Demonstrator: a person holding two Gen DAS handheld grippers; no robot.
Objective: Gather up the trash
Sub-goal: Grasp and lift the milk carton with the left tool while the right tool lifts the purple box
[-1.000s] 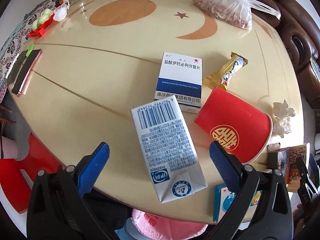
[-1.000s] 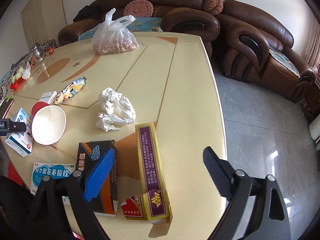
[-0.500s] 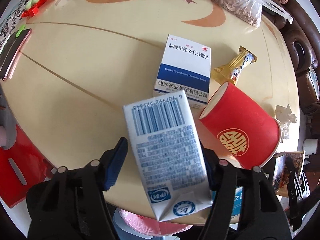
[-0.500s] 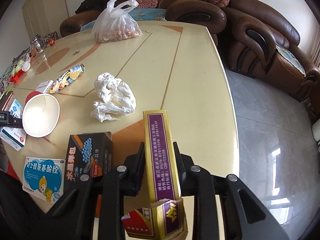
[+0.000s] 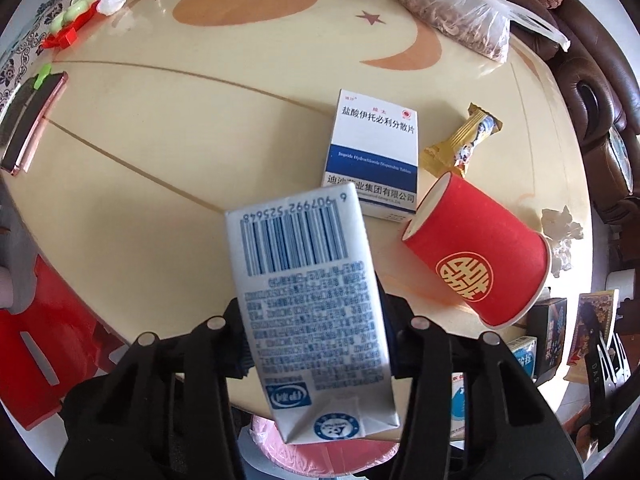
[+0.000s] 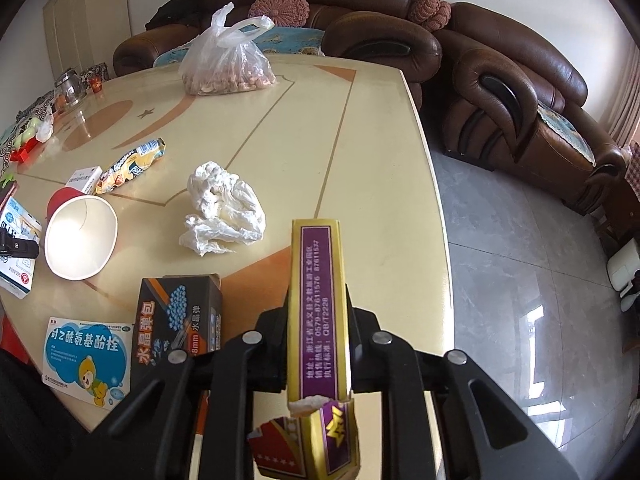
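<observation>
My left gripper (image 5: 316,344) is shut on a white and blue milk carton (image 5: 308,304) and holds it lifted above the table's near edge. My right gripper (image 6: 318,340) is shut on a gold and purple box (image 6: 318,312) and holds it raised over the table. On the cream table (image 6: 304,128) lie a red paper cup on its side (image 5: 480,264), a white medicine box (image 5: 374,152), a snack wrapper (image 5: 464,140), crumpled tissue (image 6: 224,208), a black box (image 6: 176,324) and a blue and white medicine box (image 6: 88,356).
A plastic bag of nuts (image 6: 226,64) sits at the table's far side. A phone (image 5: 28,120) and red and green items (image 5: 70,24) lie at the far left. Brown sofas (image 6: 512,92) stand behind and right. A pink bin (image 5: 320,452) shows below the left gripper.
Both grippers have closed, the left on the milk carton and the right on the gold and purple box, and both have lifted their items off the table.
</observation>
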